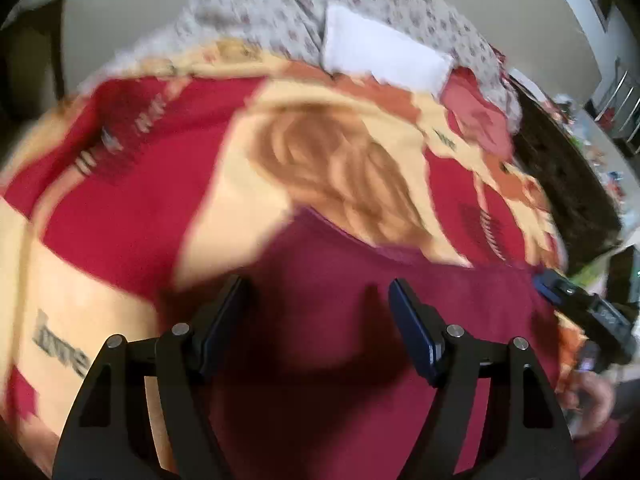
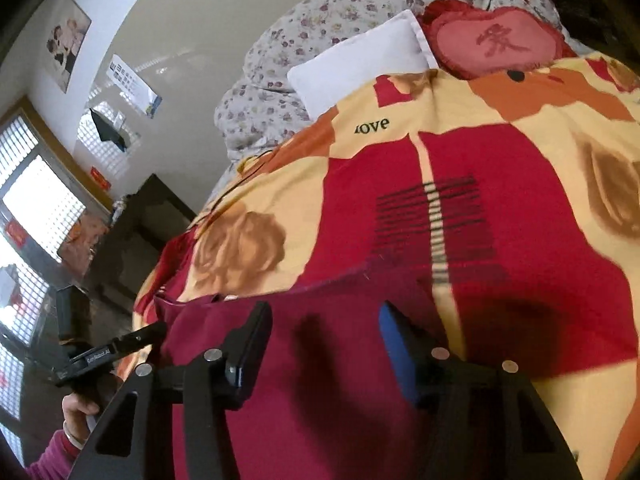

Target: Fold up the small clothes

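Nearest the lenses, both sets of jaws spread wide with nothing between them: left gripper (image 1: 316,300) hovering over the dark red garment (image 1: 360,320), right gripper (image 2: 324,328) above the same cloth (image 2: 300,380) toward its right side. Spread flat on the red-and-cream bedspread (image 2: 520,208), with one long straight edge running across just ahead of the fingers. No crease or doubled layer to be made out from here, though blur in the left view hides detail. Judged early in the task: cloth laid out, edges not yet pinched, every fold apparently still to come. Seen low at the left of the right view, the other gripper in a hand (image 2: 80,412) beside the cloth's corner. Farther up the bed, a white pillow (image 2: 360,56), a red heart-shaped cushion (image 2: 496,44), then a heaped floral quilt (image 2: 320,12) against the wall.
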### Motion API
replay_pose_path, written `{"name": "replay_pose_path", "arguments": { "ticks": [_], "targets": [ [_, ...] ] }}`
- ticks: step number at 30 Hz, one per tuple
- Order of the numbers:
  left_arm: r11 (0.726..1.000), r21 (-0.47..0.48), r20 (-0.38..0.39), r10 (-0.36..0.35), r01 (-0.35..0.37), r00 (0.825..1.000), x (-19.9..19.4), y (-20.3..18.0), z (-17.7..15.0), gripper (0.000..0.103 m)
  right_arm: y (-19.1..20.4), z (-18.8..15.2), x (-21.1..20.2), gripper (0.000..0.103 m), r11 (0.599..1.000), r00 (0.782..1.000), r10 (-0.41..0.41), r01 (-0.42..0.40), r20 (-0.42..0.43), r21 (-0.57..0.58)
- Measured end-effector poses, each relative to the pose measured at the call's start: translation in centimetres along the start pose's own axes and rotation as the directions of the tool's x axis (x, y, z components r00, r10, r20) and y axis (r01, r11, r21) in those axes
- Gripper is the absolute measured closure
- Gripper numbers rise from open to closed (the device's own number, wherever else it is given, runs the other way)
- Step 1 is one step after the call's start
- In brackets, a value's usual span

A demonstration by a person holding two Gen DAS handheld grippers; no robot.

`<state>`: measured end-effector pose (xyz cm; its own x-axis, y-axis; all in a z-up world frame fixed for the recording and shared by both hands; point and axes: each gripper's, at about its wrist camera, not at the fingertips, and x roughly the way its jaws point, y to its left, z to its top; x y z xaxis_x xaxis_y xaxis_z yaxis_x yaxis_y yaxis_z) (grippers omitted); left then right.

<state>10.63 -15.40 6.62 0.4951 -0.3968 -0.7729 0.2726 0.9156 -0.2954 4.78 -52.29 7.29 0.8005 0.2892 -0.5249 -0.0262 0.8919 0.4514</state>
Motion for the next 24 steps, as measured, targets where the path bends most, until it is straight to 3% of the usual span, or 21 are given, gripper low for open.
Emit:
{"name": "replay_pose_path", "arguments": {
  "ticks": [2,6,12,15,18,21,23,24],
  "targets": [
    [0.999,-0.027,-0.044,-0.034,0.033,0.998,0.2,0.7,0.1,0.029,-0.4,0.2,0.2,0.049,1.0,1.0,0.004,-0.003,-0.024,0.024],
    [0.996,-0.034,-0.027,-0.083,0.082,0.996,-2.5,1.7,-0.8,0.029,-0.2,-0.9,-3.7,0.048,0.993,0.996,0.093,-0.092,-0.004,0.069],
    [0.996,0.007,-0.01,-0.085,0.085,0.996,-7.5,2.0,-5.2,0.029,1.7,-6.2,-8.7,0.046,0.993,0.989,0.112,-0.109,-0.097,0.039],
    [0.994,0.035,-0.019,-0.106,0.106,0.994,-9.4,1.9,-8.4,0.029,1.8,-10.0,-10.7,0.039,0.993,0.987,0.107,-0.101,-0.118,0.056],
    [0.99,0.062,-0.039,-0.126,0.128,0.991,-10.4,2.0,-11.5,0.029,0.9,-12.9,-11.5,0.039,0.993,0.987,0.088,-0.077,-0.132,0.089],
    [0.979,0.057,-0.072,-0.192,0.197,0.979,-10.3,2.1,-13.6,0.029,-0.2,-15.5,-10.7,0.039,0.98,0.973,0.15,-0.122,-0.178,0.157],
    [0.982,0.056,-0.081,-0.177,0.181,0.981,-9.9,2.2,-14.2,0.029,-0.1,-16.1,-10.2,0.039,0.982,0.973,0.146,-0.121,-0.177,0.141],
    [0.983,0.052,-0.073,-0.171,0.175,0.983,-9.5,2.3,-14.3,0.029,0.1,-16.2,-10.1,0.043,0.985,0.976,0.141,-0.12,-0.169,0.125]
  ]
}}
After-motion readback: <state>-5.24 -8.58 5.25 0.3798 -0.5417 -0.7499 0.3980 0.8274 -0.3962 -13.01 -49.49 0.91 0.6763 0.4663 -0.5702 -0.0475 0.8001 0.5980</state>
